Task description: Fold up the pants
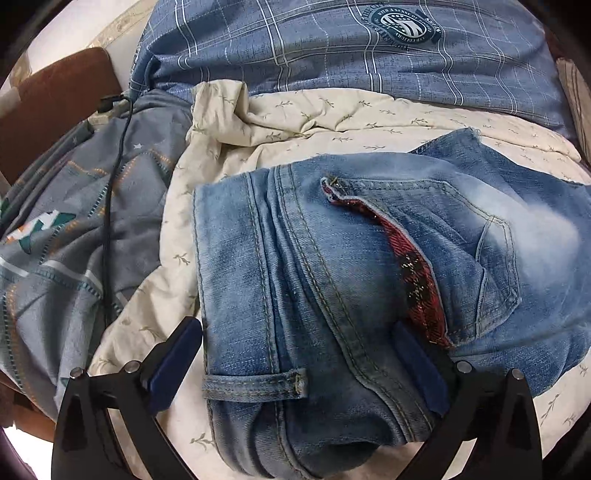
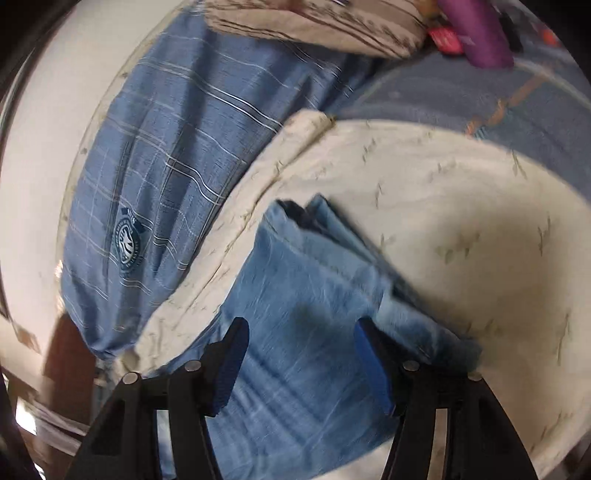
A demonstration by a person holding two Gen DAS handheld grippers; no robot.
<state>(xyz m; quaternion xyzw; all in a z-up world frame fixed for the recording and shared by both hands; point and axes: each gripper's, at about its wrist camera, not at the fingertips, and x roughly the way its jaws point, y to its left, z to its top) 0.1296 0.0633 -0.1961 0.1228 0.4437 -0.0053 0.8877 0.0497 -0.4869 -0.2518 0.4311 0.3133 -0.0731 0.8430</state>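
Observation:
Folded light-blue jeans [image 1: 332, 280] lie on a cream leaf-print quilt [image 1: 295, 122]. In the left wrist view the waistband with a belt loop [image 1: 255, 384] faces me, and a pocket shows red plaid lining [image 1: 413, 266]. My left gripper [image 1: 295, 354] stands wide open, with the waist end between its blue pads [image 1: 177, 354] but not squeezed. The right wrist view is blurred. There the folded leg part of the jeans [image 2: 303, 288] lies flat under my right gripper [image 2: 301, 354]. Its pads [image 2: 373, 365] are apart, with nothing pinched between them.
A blue plaid pillow [image 1: 332, 55] lies behind the quilt. A grey patterned blanket [image 1: 74, 221] with a black cable [image 1: 110, 184] is on the left, beside brown furniture [image 1: 55, 103]. A striped cushion [image 2: 314, 22] and a purple object [image 2: 476, 29] are far off in the right wrist view.

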